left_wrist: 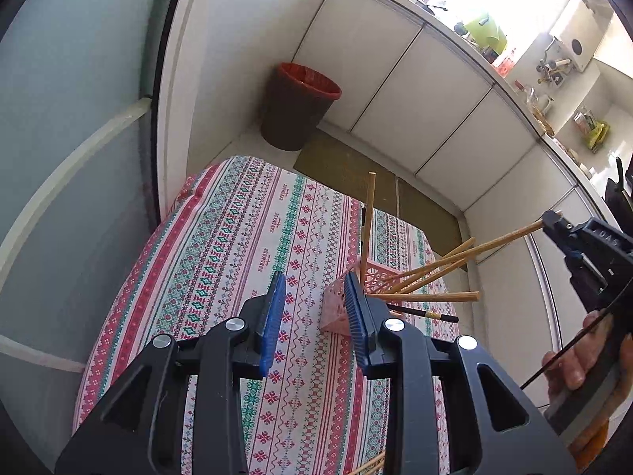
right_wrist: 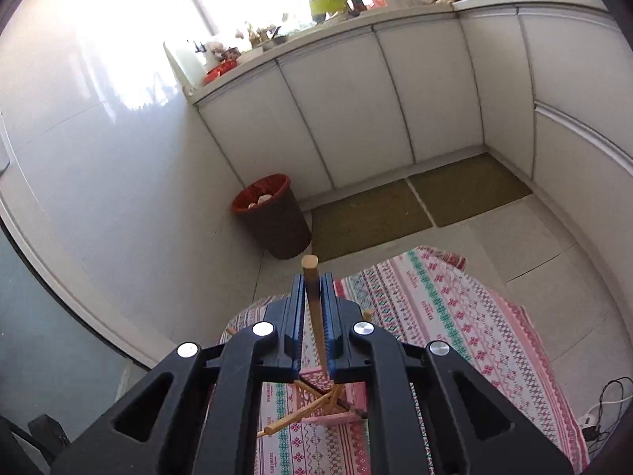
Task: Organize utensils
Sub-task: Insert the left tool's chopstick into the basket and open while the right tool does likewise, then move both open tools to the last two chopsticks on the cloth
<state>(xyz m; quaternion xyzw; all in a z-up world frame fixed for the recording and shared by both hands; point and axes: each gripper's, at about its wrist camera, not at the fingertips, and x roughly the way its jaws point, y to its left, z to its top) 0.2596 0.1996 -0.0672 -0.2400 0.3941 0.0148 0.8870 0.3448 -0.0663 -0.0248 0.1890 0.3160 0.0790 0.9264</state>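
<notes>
A pink lattice basket (left_wrist: 374, 277) stands on the patterned tablecloth (left_wrist: 237, 245) with several wooden chopsticks (left_wrist: 431, 273) sticking out of it. My left gripper (left_wrist: 316, 308) is open and empty; its right finger is close against the basket's left side. My right gripper (right_wrist: 313, 301) is shut on a wooden chopstick (right_wrist: 312, 289) whose lower end reaches down into the basket (right_wrist: 320, 392). In the left wrist view the right gripper (left_wrist: 554, 219) holds that chopstick's top end (left_wrist: 510, 237), at the right above the basket.
A dark chopstick (left_wrist: 423, 313) lies beside the basket. Another wooden stick (left_wrist: 368, 465) shows at the table's near edge. A brown bin with a red liner (left_wrist: 296, 107) stands on the floor by the wall. White cabinets (left_wrist: 415, 91) and brown floor mats (right_wrist: 415, 206) lie beyond the table.
</notes>
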